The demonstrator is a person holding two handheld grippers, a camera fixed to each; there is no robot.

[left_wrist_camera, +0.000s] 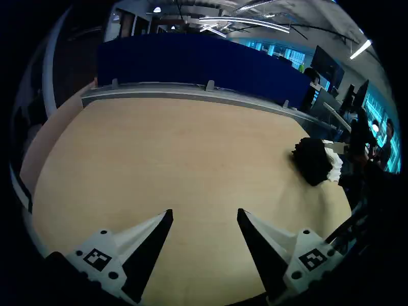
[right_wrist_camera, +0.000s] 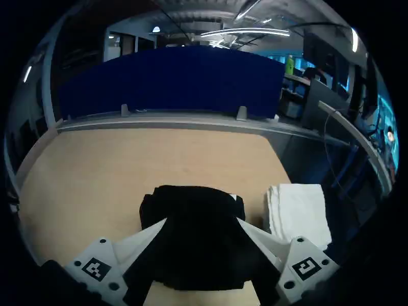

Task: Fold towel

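Note:
A folded black towel (right_wrist_camera: 196, 204) lies on the wooden table (right_wrist_camera: 127, 158) near its right end. My right gripper (right_wrist_camera: 201, 220) stands open, its two fingers spread on either side of the towel's near part; whether they touch it I cannot tell. In the left gripper view the same black towel (left_wrist_camera: 312, 160) sits far off at the right edge of the table (left_wrist_camera: 168, 148). My left gripper (left_wrist_camera: 204, 211) is open over bare wood with nothing between its fingers.
A stack of folded white towels (right_wrist_camera: 298, 211) lies just right of the black one, by the table's right edge, and the white towels (left_wrist_camera: 335, 166) peek out behind it. A blue partition (right_wrist_camera: 173, 79) runs along the far edge. Desks, monitors and a person (left_wrist_camera: 385, 145) are beyond.

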